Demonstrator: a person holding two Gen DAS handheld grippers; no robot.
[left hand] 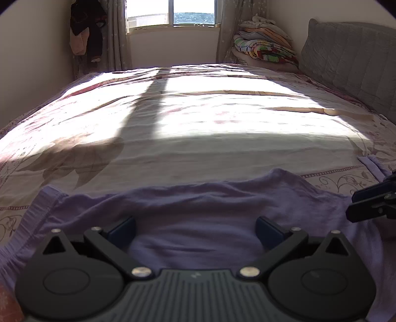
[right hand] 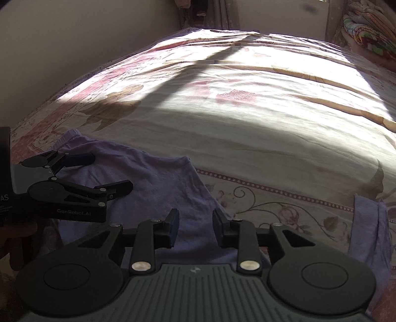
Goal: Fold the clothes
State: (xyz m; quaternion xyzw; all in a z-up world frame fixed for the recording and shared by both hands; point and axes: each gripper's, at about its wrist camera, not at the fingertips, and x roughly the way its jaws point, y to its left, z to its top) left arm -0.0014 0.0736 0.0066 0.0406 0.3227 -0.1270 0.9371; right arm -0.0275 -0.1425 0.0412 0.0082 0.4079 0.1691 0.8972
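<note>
A purple garment (left hand: 198, 198) lies spread along the near edge of the bed, wrinkled, with a stitched hem at its left end. My left gripper (left hand: 195, 228) hovers just over it, open wide, with nothing between its pads. In the right wrist view the same garment (right hand: 148, 178) runs under both tools, and a further purple flap (right hand: 368, 230) hangs at the right. My right gripper (right hand: 195, 223) stands partly open above the cloth, its pads apart and not pressing on it. The left gripper (right hand: 104, 172) shows there at the left; the right gripper (left hand: 351, 205) enters the left wrist view from the right edge.
The floral bedsheet (left hand: 198, 123) stretches away, half in bright sun. A grey headboard (left hand: 346, 62) bounds the right side. Folded quilts (left hand: 264, 42) are stacked in the far right corner beside a window (left hand: 170, 12). Dark clothes (left hand: 84, 32) hang at the far left.
</note>
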